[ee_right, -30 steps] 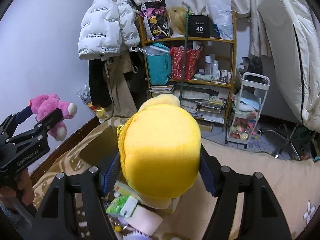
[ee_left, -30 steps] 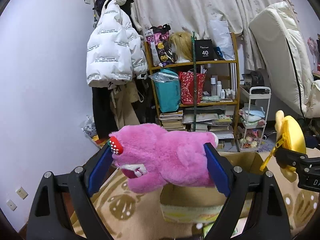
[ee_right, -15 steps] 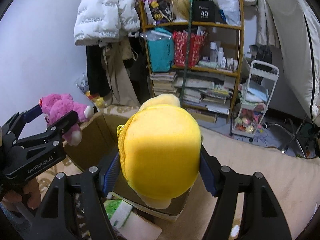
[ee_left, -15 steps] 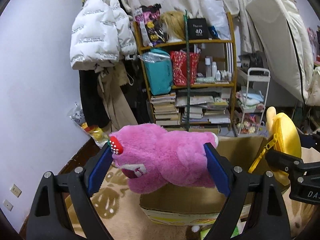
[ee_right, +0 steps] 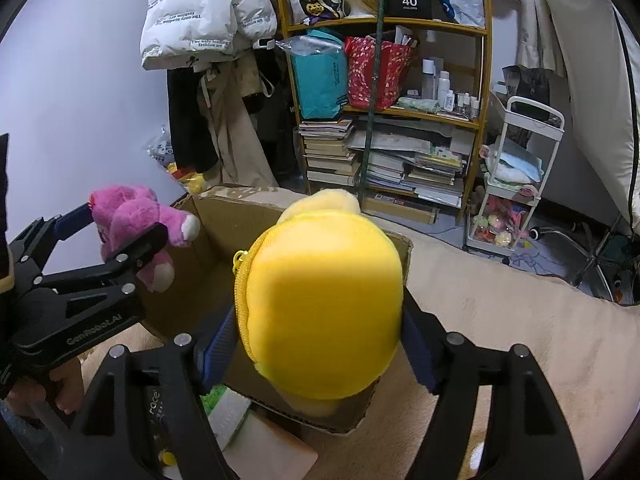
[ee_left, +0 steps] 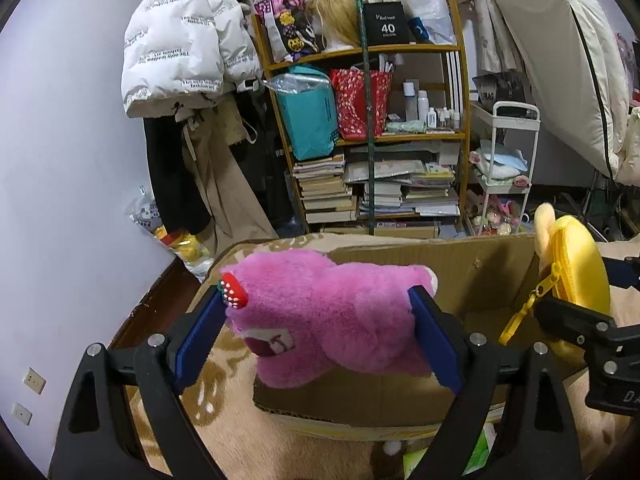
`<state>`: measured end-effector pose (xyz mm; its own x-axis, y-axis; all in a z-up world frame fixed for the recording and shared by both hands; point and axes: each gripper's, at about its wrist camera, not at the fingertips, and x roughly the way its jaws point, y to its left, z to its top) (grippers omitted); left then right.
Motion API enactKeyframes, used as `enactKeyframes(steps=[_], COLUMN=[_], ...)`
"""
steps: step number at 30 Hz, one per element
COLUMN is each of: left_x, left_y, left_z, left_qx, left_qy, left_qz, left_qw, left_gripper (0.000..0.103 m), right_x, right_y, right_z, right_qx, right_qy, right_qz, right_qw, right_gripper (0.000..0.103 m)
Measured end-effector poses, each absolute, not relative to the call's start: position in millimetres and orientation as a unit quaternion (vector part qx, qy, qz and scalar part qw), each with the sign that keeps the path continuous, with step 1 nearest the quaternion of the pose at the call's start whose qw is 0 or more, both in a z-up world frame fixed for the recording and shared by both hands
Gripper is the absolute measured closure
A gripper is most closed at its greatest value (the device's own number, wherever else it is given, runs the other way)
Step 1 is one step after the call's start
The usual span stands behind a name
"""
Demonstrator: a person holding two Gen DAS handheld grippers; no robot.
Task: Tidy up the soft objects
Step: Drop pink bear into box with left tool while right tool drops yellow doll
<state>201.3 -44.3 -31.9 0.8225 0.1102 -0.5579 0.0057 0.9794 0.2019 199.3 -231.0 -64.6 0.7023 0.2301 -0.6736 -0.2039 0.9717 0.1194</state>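
Right now, working from the left, my left tongs [ee_left: 318, 320] hold the pink plush bear [ee_left: 332, 316] crosswise between their blue pads, over the near left corner of the open cardboard box [ee_left: 460, 276] that sits on the beige blanket [ee_right: 500, 292]. The bear's head overhangs the box's left wall, so if I let go from this spot I judge it could tip outward and land on the blanket instead of inside. Further right, my right tongs [ee_right: 316, 336] carry the yellow plush pouch [ee_right: 324, 304], and their jaws are opening at this moment with the pouch still between them and the pads apparently still touching its sides. The pouch hangs over the box's near right part, close to the near wall, so it might catch that rim and roll off toward the clutter at the near edge. The two tools are near each other above one box; crowding them inward risks the arms knocking together or nudging the light box askew. The pouch's yellow zipper pull [ee_left: 528, 304] dangles and could snag on a jaw.
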Motion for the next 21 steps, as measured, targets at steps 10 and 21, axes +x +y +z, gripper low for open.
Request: enactKeyframes(steps=[10,21], left_x=[193,162], left_y=[-39,-18], left_z=[-27,-15], left_qx=[0.092,0.057], left_qy=[0.299,0.313], left_qz=[0.039,0.052], left_qw=[0.949,0.947], left_gripper=[0.006,0.005], right_x=[190,158], right_y=[-234,-240], right_z=[-61,-49], right_qx=[0.045,0.065], right_qy=[0.368,0.361], right_qz=[0.129,0.121], right_qw=[0.92,0.922], right_gripper=[0.01,0.0])
